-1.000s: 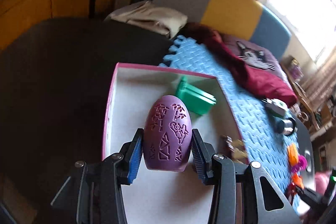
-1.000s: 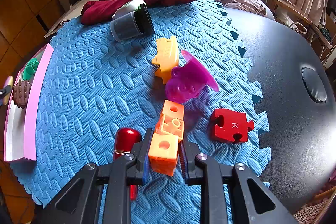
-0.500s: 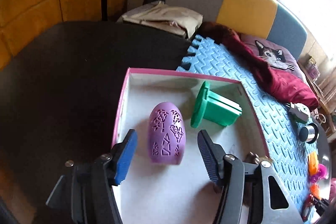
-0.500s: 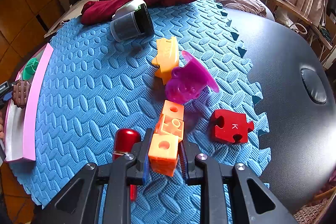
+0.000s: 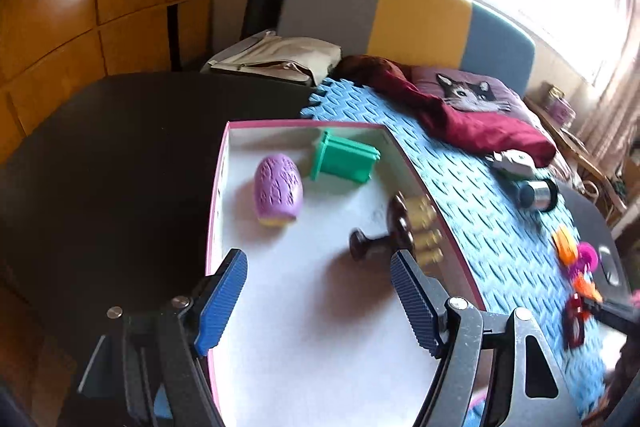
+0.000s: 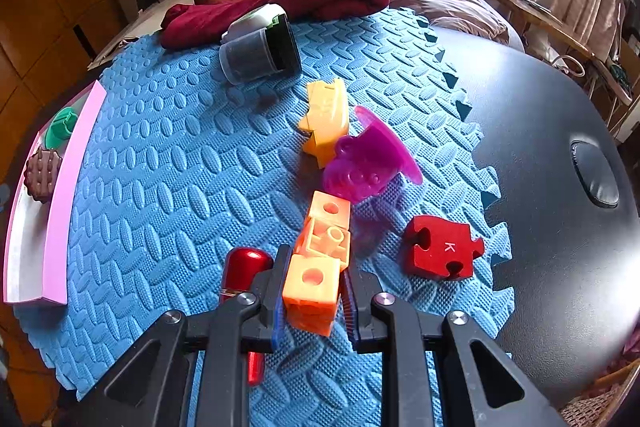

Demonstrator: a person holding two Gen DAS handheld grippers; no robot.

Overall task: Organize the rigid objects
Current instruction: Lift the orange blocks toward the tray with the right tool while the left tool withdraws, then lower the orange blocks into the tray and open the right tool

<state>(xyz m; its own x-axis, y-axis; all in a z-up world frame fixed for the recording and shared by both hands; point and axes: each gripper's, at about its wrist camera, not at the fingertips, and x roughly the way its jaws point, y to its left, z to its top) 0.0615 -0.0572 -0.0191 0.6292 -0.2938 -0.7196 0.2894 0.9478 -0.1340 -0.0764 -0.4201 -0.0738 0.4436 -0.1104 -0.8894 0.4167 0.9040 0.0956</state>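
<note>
A pink-rimmed white box (image 5: 218, 187) holds a purple egg-shaped object (image 5: 277, 185), a green block (image 5: 344, 160) and a brown studded object (image 5: 404, 227). My left gripper (image 5: 320, 301) is open and empty above the near part of the box, behind the egg. My right gripper (image 6: 312, 297) is shut on the near end of an orange holed block piece (image 6: 320, 251) lying on the blue foam mat (image 6: 180, 167). A red cylinder (image 6: 242, 267) lies just left of it. The box also shows at the left edge of the right wrist view (image 6: 60, 195).
On the mat lie a red puzzle piece (image 6: 440, 247), a purple toy (image 6: 368, 163), a yellow-orange toy (image 6: 326, 115) and a dark jar (image 6: 260, 53). A dark red cloth (image 6: 280, 3) lies at the mat's far edge. The black table (image 5: 100, 155) surrounds the box.
My left gripper let go of the purple egg, opened wide and drew back and up; the egg now lies in the box. My right gripper has not moved.
</note>
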